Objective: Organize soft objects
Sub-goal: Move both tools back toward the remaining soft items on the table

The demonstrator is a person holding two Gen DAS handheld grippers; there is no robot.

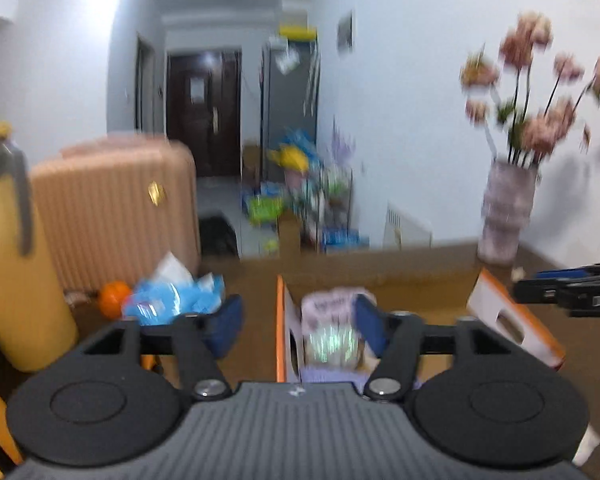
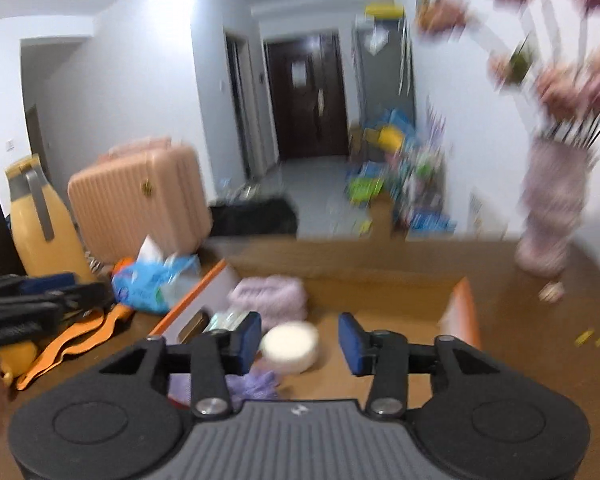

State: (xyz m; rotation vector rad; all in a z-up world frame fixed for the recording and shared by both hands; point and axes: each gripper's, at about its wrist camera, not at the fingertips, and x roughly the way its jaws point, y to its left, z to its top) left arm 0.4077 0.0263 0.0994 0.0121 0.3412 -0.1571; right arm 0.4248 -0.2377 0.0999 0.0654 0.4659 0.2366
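Left gripper (image 1: 298,322) and right gripper (image 2: 299,344), blue pads spread with nothing between them, tilt slightly down over an open cardboard box with orange flaps (image 2: 462,312) on the brown wooden table (image 2: 532,344).
In the box lie a round white puff (image 2: 290,346) and a folded lilac fleece towel (image 2: 270,296) against its left wall; a crumpled blue plastic pack (image 1: 172,294) sits near the table's left edge; beyond, a ribbed pink suitcase (image 1: 112,220) and a blurred vase of pink flowers (image 1: 508,212) at the far right edge.

A yellow bottle (image 2: 46,224) with a grey strap is seen at the left, just beside a pink suitcase (image 2: 140,196). A vase (image 1: 506,212) with pink flowers (image 1: 540,92) is placed on the brown table (image 1: 580,360) near the white wall. A dark door (image 2: 306,96) is seen far behind.
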